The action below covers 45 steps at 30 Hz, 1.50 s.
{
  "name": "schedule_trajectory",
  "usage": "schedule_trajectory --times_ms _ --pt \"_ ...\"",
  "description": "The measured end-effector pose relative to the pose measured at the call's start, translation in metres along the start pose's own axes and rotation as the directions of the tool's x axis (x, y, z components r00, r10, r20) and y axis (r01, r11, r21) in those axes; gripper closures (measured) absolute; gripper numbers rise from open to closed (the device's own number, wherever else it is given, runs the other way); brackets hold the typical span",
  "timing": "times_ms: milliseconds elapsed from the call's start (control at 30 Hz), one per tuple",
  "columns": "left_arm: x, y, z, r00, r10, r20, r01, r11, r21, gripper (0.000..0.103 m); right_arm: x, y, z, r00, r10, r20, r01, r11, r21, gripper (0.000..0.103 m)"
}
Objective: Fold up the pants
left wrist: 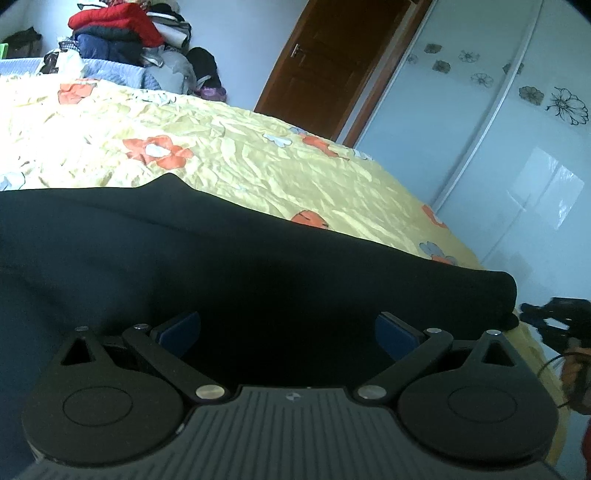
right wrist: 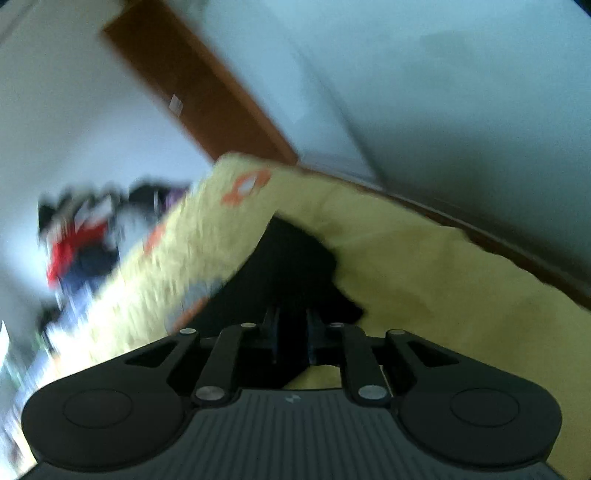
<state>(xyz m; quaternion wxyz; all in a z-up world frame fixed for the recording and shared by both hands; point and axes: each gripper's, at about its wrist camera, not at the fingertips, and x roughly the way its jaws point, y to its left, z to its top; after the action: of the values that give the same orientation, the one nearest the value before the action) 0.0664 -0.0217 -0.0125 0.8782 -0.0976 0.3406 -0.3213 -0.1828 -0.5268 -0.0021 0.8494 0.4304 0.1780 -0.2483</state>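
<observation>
The black pants (left wrist: 240,266) lie spread across the near part of a bed covered by a yellow sheet (left wrist: 229,155) with orange and pale blue flowers, and their dark cloth fills the lower half of the left wrist view, one rounded end reaching toward the bed's right edge. The left gripper (left wrist: 288,332) sits low over this cloth with its blue-padded fingers (left wrist: 181,328) spread wide — nothing is between them but the fabric below. In the right wrist view, which is blurred, the right gripper (right wrist: 291,332) has its fingers drawn close together on a bunch of the black pants (right wrist: 295,258), which rises in front of it against the yellow sheet (right wrist: 424,266). Beyond the bed stand a brown wooden door (left wrist: 325,62), a white wardrobe (left wrist: 480,147) with flower decals, and — at the far side — a pile of clothes (left wrist: 122,33) in red, navy and grey against the wall.
</observation>
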Motion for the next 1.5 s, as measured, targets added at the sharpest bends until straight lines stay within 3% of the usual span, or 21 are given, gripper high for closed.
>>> schedule_trajectory --times_ms 200,267,333,400,467,633,700,800,867,967,1133,1233,1267,1300,1333,1367,1500 --pt "0.004 -0.005 -0.010 0.999 0.029 0.042 -0.031 0.998 0.051 0.001 0.011 0.015 -0.005 0.990 0.108 -0.090 -0.106 0.994 0.032 0.087" --pt "0.004 -0.009 -0.012 0.998 0.039 0.046 -0.042 0.997 0.070 0.001 0.024 0.016 -0.010 0.985 0.107 -0.132 -0.096 0.991 0.089 0.065" --pt "0.005 -0.009 -0.012 0.998 0.041 0.045 -0.045 0.996 0.072 0.001 0.035 0.014 -0.019 0.978 0.130 -0.160 -0.109 0.985 0.135 0.055" --pt "0.005 -0.007 -0.012 0.998 0.037 0.048 -0.040 0.997 0.062 0.001 0.037 0.018 -0.023 0.979 0.145 -0.145 -0.133 0.987 0.086 0.058" --pt "0.004 -0.006 -0.012 0.998 0.032 0.049 -0.035 0.998 0.056 0.001 0.034 0.023 -0.024 0.985 0.117 -0.127 -0.115 0.993 0.022 0.095" --pt "0.004 -0.006 -0.012 0.998 0.033 0.050 -0.036 0.998 0.057 0.001 0.009 0.022 -0.017 0.994 0.064 -0.083 -0.069 0.996 -0.057 0.097" --pt "0.004 -0.005 -0.012 0.998 0.033 0.050 -0.036 0.998 0.056 0.001 0.002 0.013 -0.015 0.995 0.055 -0.087 -0.055 0.998 0.011 0.096" --pt "0.004 -0.006 -0.012 0.998 0.033 0.050 -0.036 0.998 0.056 0.001 -0.005 -0.012 -0.021 0.988 0.120 -0.101 -0.090 0.961 0.263 0.085" --pt "0.004 -0.006 -0.012 0.998 0.033 0.050 -0.036 0.998 0.056 0.001 0.001 -0.020 -0.032 0.975 0.162 -0.153 -0.092 0.918 0.386 0.046" --pt "0.004 -0.006 -0.012 0.998 0.033 0.051 -0.035 0.998 0.055 0.001 0.004 -0.009 -0.040 0.973 0.196 -0.125 -0.136 0.914 0.382 0.037" --pt "0.004 -0.005 -0.011 0.998 0.030 0.054 -0.033 0.998 0.050 0.001 0.027 0.008 -0.036 0.979 0.182 -0.086 -0.147 0.937 0.316 0.037" --pt "0.004 -0.004 -0.011 0.998 0.027 0.056 -0.030 0.998 0.046 0.001 0.040 0.018 -0.029 0.993 0.116 -0.018 -0.109 0.970 0.219 0.039" --pt "0.004 -0.004 -0.011 0.998 0.027 0.056 -0.030 0.998 0.046 0.001 0.044 0.021 -0.027 0.996 0.095 0.005 -0.094 0.979 0.180 0.044" --pt "0.004 -0.004 -0.011 0.998 0.029 0.054 -0.031 0.998 0.046 0.001 0.047 0.020 -0.028 0.997 0.075 0.012 -0.076 0.986 0.146 0.054" --pt "0.004 -0.005 -0.011 0.998 0.034 0.053 -0.037 0.998 0.049 0.001 0.050 0.022 -0.027 0.998 0.056 0.010 -0.057 0.992 0.109 0.080" --pt "0.003 -0.007 -0.011 0.998 0.046 0.051 -0.049 0.997 0.055 0.001 0.054 0.024 -0.026 0.999 0.053 0.009 -0.053 0.995 0.080 0.091" --pt "-0.004 -0.022 0.001 0.994 0.063 0.085 -0.071 0.993 0.094 0.001 0.049 0.047 -0.023 0.994 0.096 0.054 -0.094 0.994 -0.047 0.093"
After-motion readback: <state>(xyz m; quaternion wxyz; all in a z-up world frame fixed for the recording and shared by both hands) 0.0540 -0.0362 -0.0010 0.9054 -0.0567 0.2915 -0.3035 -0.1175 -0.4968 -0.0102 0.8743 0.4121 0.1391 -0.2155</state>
